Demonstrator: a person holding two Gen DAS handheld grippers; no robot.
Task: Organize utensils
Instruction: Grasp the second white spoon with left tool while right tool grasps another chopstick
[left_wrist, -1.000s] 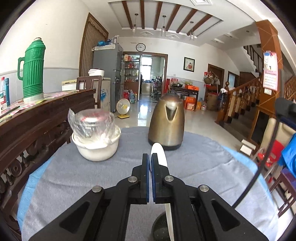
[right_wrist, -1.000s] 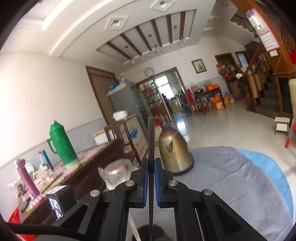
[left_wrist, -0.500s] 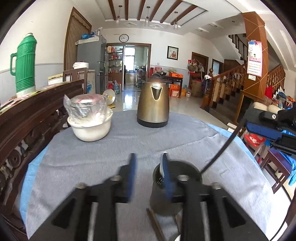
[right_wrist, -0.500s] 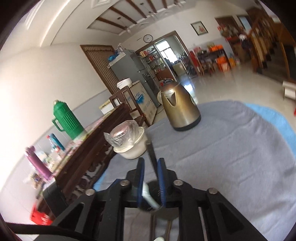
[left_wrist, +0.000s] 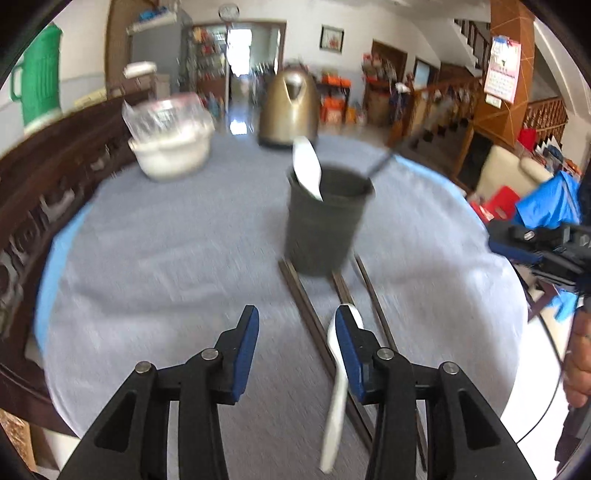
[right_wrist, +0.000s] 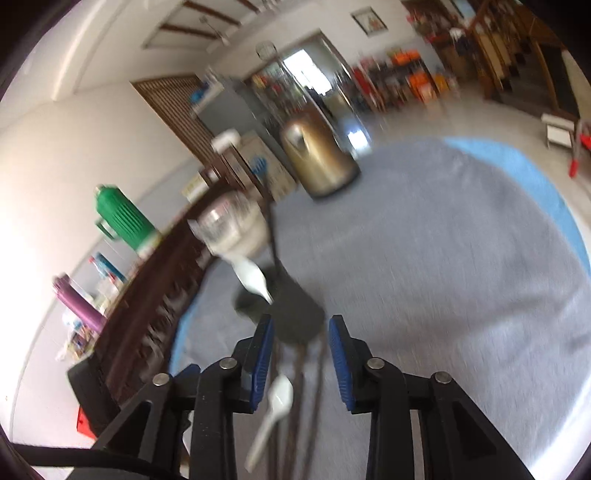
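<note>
Now both claws released, nothing gripped: left gripper (left_wrist: 295, 328) jaws opening over cloth, right gripper (right_wrist: 301, 341) jaws apart w/ chopsticks (right_wrist: 295, 402) below. Cup (left_wrist: 327, 221) holds spoon (left_wrist: 307, 168).

Both views are smeared by motion. In the left view the bowl (left_wrist: 171, 155) under its plastic wrap and the kettle (left_wrist: 289, 105), far beyond the fingers, are soft, and the bowl's contents cannot be read. The right pad (left_wrist: 349, 354) covers part of the spoon (left_wrist: 338, 391) lying below it, and the chopsticks (left_wrist: 317, 332) run under the black arm, their near ends hidden. The holder (left_wrist: 325, 221) hides the lower part of the spoon standing inside (left_wrist: 306, 168). In the right view the chopsticks (right_wrist: 299, 406) blur together; their number is unclear.
</note>
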